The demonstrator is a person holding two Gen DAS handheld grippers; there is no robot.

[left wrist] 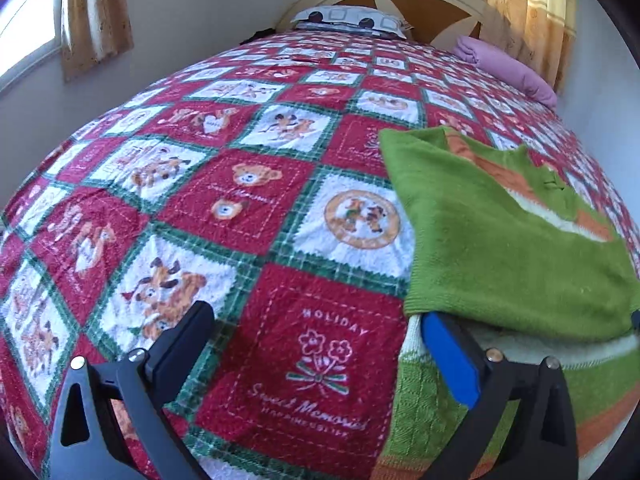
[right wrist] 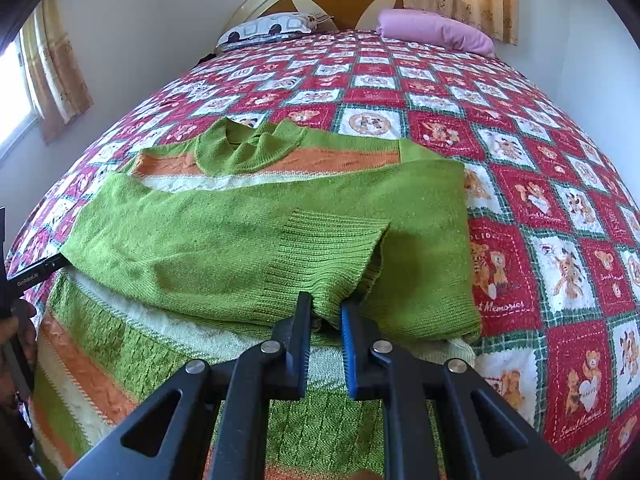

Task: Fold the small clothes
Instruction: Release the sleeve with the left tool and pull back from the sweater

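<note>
Pinching the sweater's green cuff, right tongs; left tongs spread wide.

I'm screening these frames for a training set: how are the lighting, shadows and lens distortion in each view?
Left wrist view: blown-out window at upper left, quilt bulging from fisheye, dark corners. Right wrist view: even daylight, a soft shadow on the green sweater ahead of the right gripper, the same barrel bulge.
</note>
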